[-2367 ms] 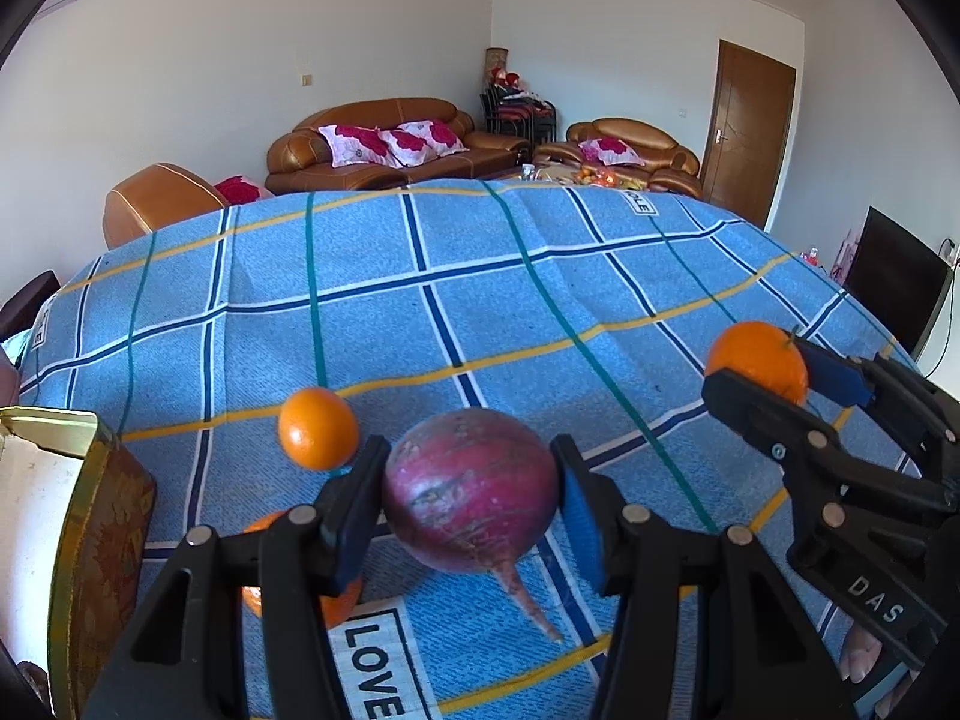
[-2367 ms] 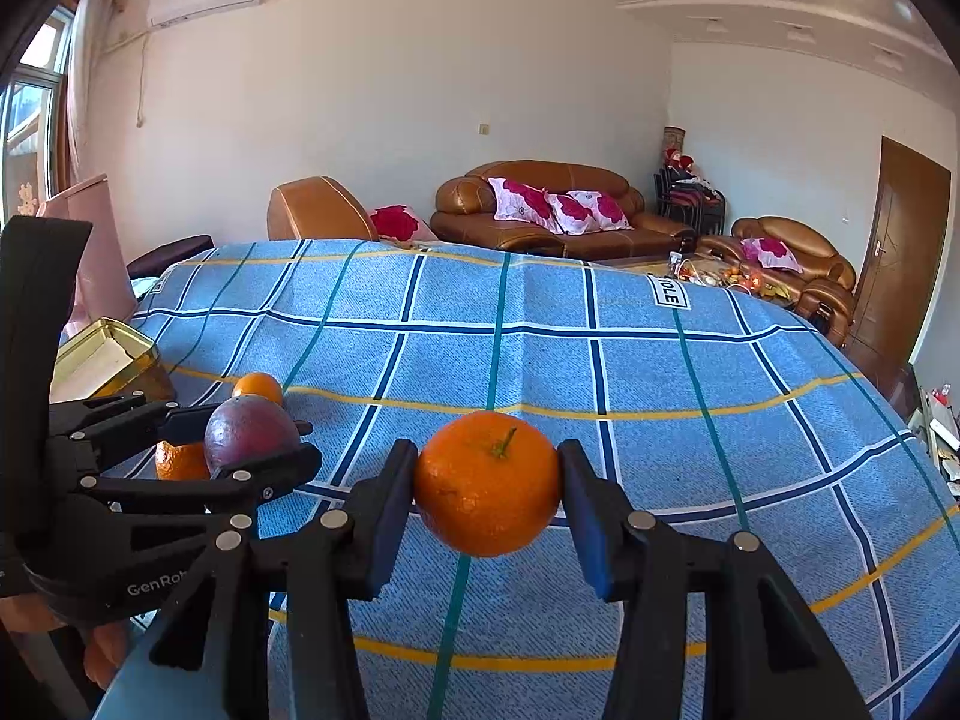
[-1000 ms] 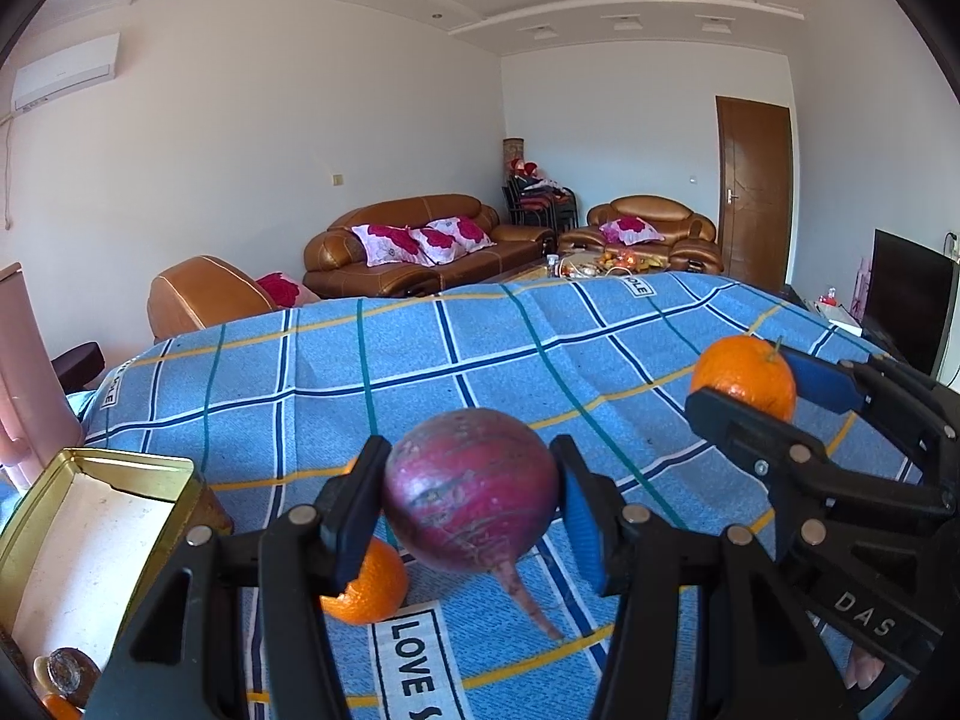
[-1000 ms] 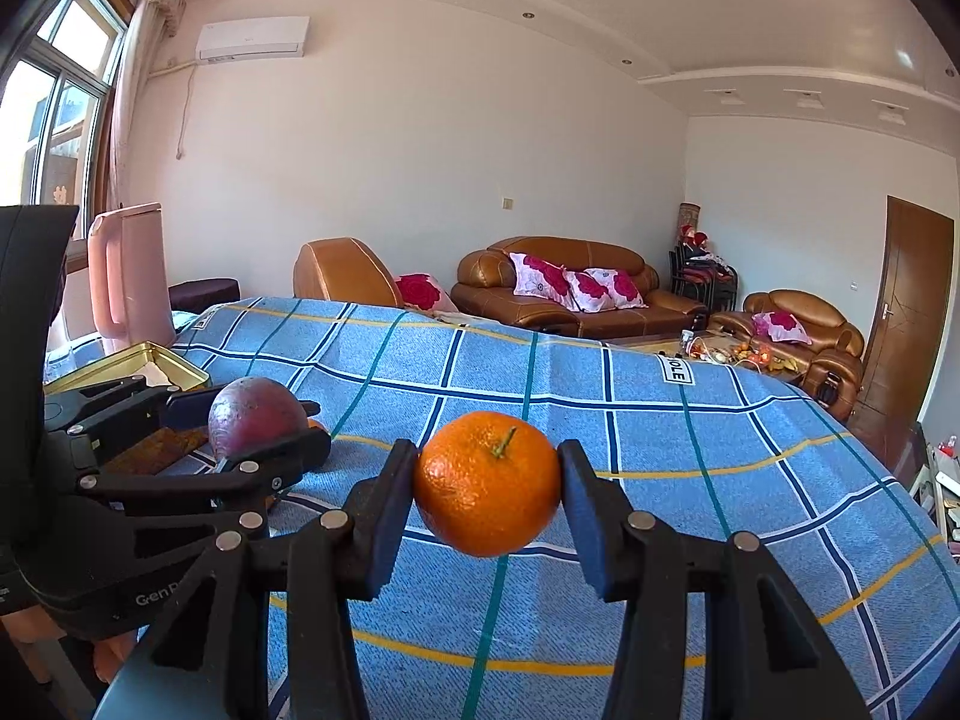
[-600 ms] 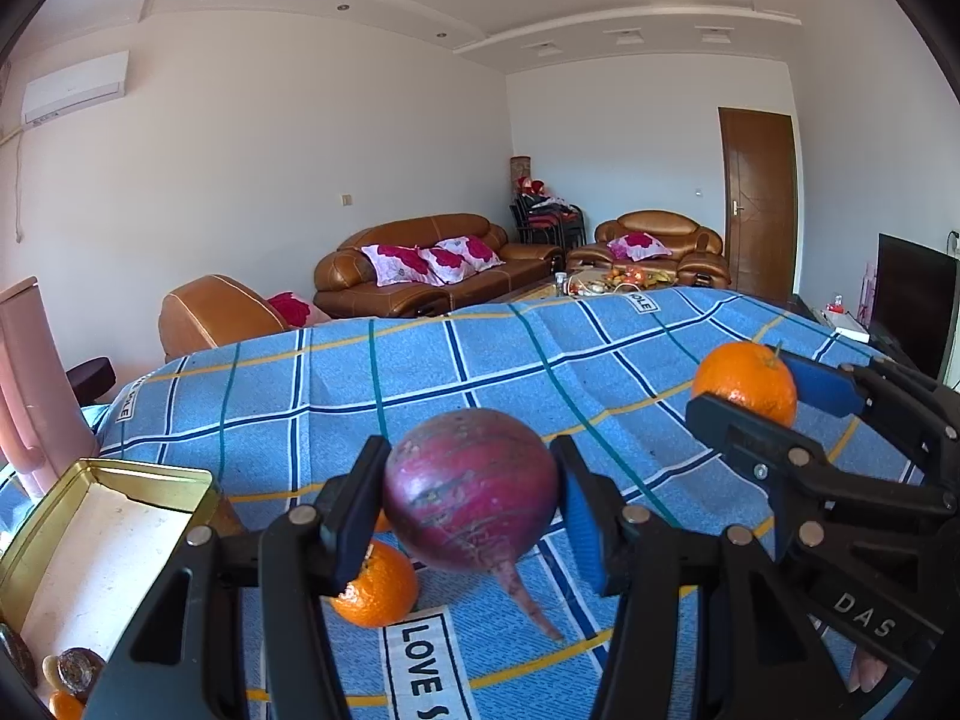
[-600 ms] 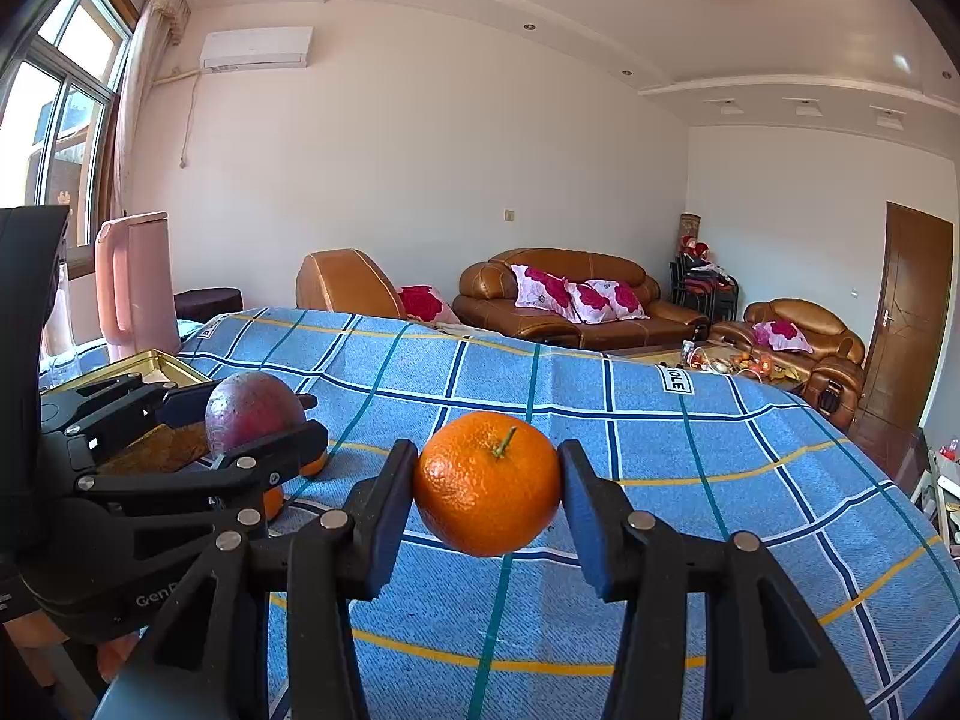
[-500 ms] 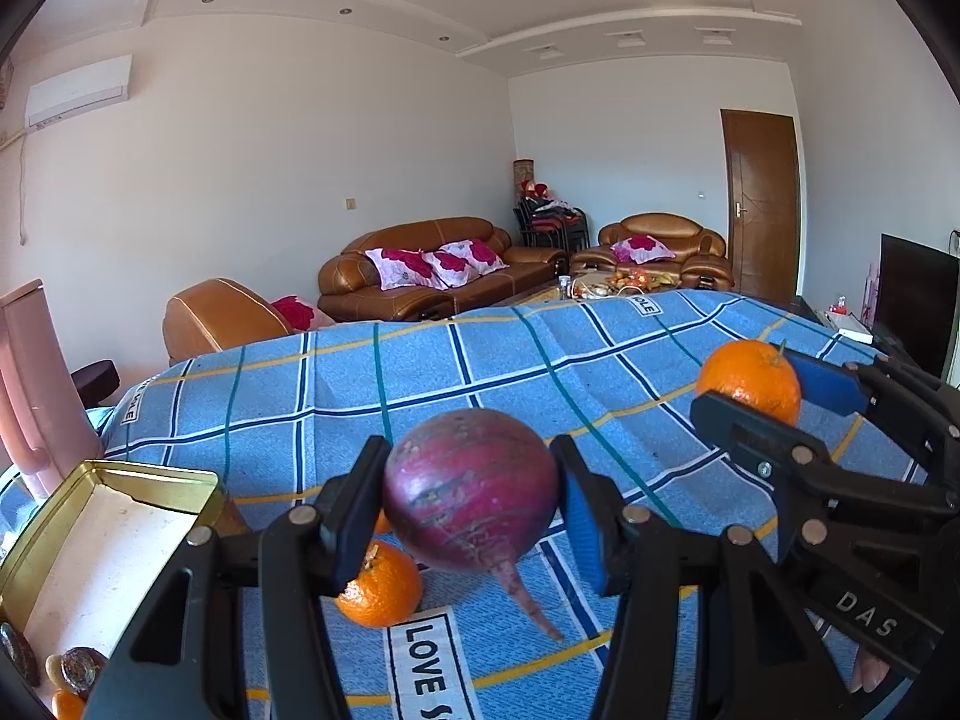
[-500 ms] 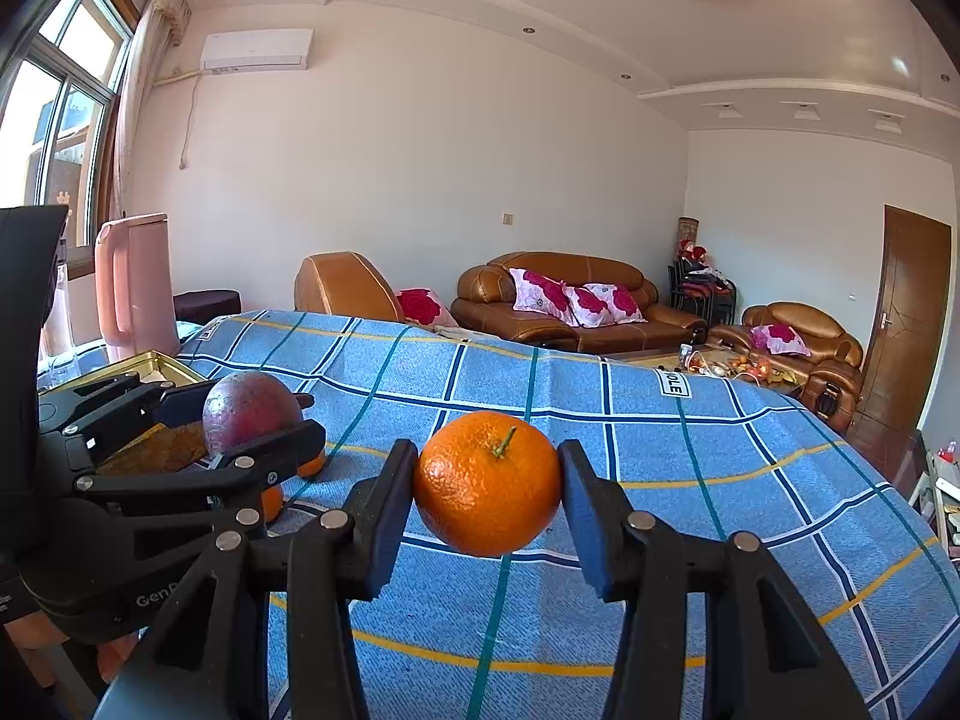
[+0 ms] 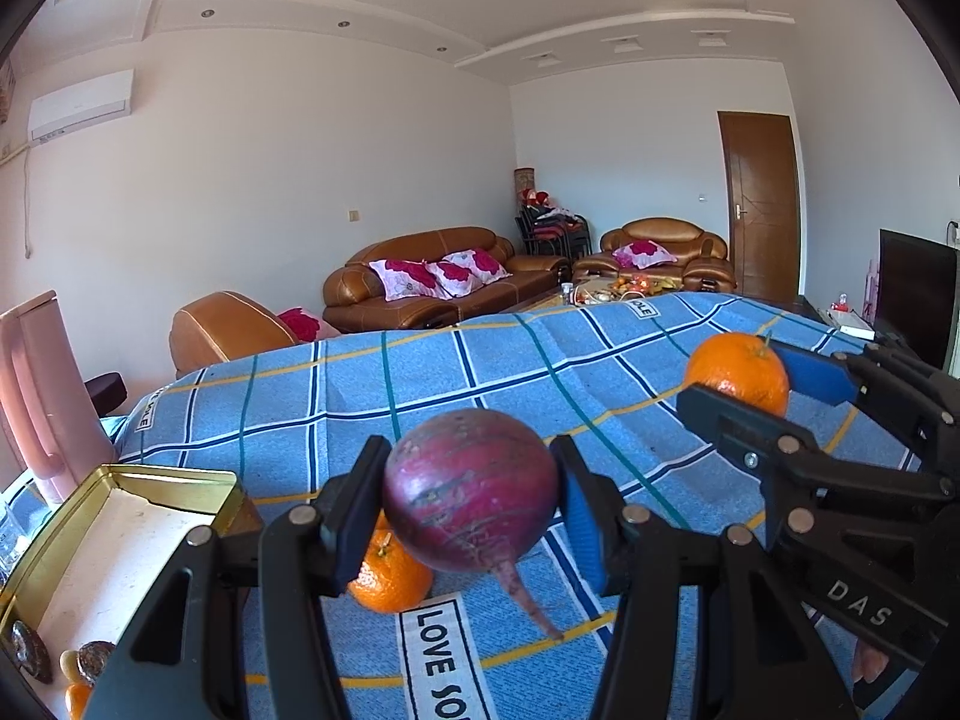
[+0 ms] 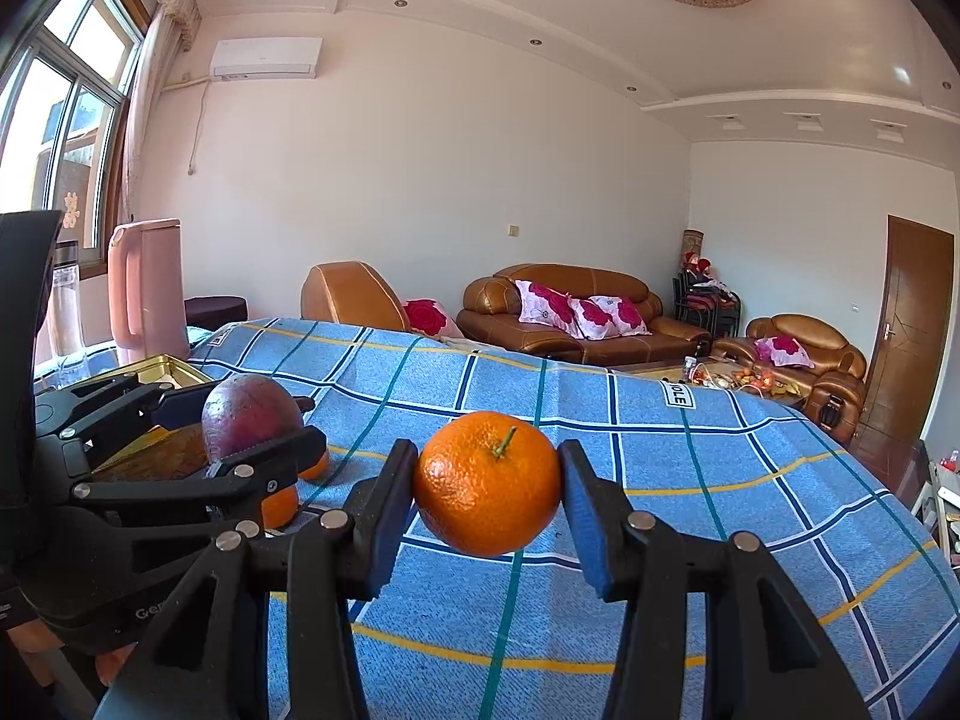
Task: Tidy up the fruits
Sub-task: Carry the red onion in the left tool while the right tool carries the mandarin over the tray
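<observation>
My left gripper (image 9: 471, 501) is shut on a purple-red beet (image 9: 471, 489) with a thin root, held above the blue checked tablecloth (image 9: 336, 402). My right gripper (image 10: 487, 495) is shut on an orange (image 10: 487, 483) with a green stem, also held above the cloth. Each shows in the other's view: the orange (image 9: 737, 372) at right, the beet (image 10: 251, 417) at left. A loose orange (image 9: 390, 582) lies on the cloth below the beet; two loose oranges (image 10: 281, 504) peek out behind the left gripper.
An open gold tin (image 9: 120, 534) stands at the table's left edge, with small items in its near corner. A pink jug (image 10: 147, 288) and a clear bottle (image 10: 66, 312) stand behind it. Sofas (image 10: 576, 312) and a door (image 9: 759, 204) lie beyond the table.
Both grippers have risen and tilted up, each still holding its fruit. More of the room and the gold tin has come into view; the loose oranges sit lower in view.
</observation>
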A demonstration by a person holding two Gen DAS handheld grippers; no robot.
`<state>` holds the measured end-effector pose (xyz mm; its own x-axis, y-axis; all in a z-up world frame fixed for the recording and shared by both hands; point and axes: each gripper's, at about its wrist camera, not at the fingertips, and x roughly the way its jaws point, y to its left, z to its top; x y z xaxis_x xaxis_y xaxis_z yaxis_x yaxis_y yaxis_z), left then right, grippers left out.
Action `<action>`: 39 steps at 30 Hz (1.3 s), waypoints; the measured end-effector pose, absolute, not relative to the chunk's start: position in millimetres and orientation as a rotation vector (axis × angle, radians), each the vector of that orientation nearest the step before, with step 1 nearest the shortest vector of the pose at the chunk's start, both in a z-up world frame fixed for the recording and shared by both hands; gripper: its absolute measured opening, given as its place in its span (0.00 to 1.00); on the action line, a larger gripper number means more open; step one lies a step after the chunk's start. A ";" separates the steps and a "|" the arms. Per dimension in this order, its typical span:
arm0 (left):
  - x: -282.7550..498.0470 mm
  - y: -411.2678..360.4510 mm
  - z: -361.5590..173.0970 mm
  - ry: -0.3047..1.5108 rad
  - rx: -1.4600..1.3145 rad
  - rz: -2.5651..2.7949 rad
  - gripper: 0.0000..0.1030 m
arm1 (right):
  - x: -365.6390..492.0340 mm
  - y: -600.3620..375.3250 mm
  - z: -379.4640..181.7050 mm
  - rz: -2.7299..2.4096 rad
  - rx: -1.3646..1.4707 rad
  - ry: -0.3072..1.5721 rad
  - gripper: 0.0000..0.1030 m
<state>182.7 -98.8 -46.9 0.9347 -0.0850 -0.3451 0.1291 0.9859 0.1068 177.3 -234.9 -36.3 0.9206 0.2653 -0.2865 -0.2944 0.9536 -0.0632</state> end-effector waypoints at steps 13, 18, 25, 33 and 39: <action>170.8 -78.6 -47.1 0.360 0.082 -0.095 0.54 | 165.3 -222.2 -35.5 0.312 -0.143 0.260 0.48; 162.4 -70.5 -46.8 0.350 0.087 -0.084 0.54 | 160.5 -215.7 -35.4 0.316 -0.176 0.252 0.48; 153.9 -62.0 -46.4 0.351 0.078 -0.077 0.54 | 152.1 -207.9 -34.7 0.353 -0.173 0.252 0.48; 146.6 -49.6 -46.2 0.350 0.071 -0.069 0.54 | 145.6 -191.2 -33.2 0.399 -0.159 0.258 0.48; 136.7 -36.8 -45.4 0.341 0.068 -0.050 0.54 | 140.2 -181.0 -29.2 0.427 -0.156 0.253 0.48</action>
